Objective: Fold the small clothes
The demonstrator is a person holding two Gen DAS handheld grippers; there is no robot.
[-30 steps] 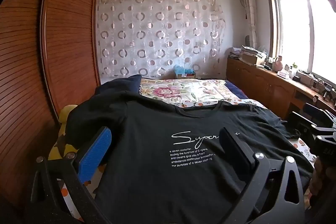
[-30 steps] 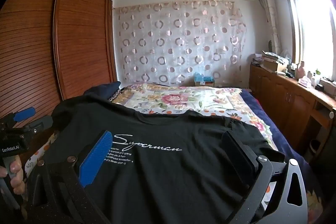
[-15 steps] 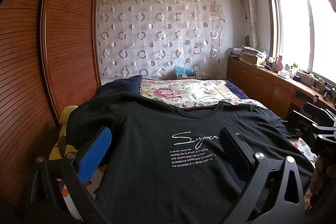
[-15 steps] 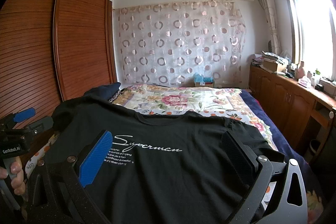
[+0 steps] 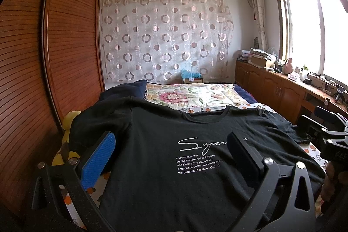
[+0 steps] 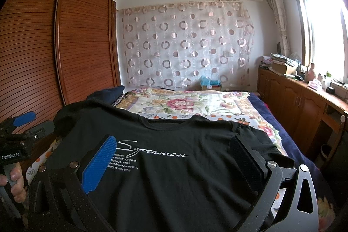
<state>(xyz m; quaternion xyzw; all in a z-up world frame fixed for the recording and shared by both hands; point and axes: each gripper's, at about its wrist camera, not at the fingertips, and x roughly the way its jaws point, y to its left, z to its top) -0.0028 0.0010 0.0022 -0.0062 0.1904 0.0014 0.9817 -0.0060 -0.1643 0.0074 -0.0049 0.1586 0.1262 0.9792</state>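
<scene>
A black T-shirt (image 5: 169, 158) with white "Superman" lettering lies spread flat on the bed, chest up, neck hole toward the far wall; it also fills the right wrist view (image 6: 174, 158). My left gripper (image 5: 171, 145) hovers open over the shirt's lower left part, nothing between its fingers. My right gripper (image 6: 174, 148) hovers open over the lower right part, also empty. Each gripper shows at the edge of the other's view: the right gripper (image 5: 326, 136) with a hand below it, the left gripper (image 6: 19, 134) held by a hand.
The bed carries a floral quilt (image 5: 191, 97) and a dark pillow (image 5: 124, 90) beyond the shirt. A slatted wooden wardrobe (image 5: 54, 58) runs along the left. Wooden cabinets (image 5: 271, 88) with clutter stand under the window on the right. A yellow object (image 5: 69, 121) sits by the bed's left edge.
Both grippers have stayed open and almost still above the shirt; the views shift only slightly. The shirt has not moved.
</scene>
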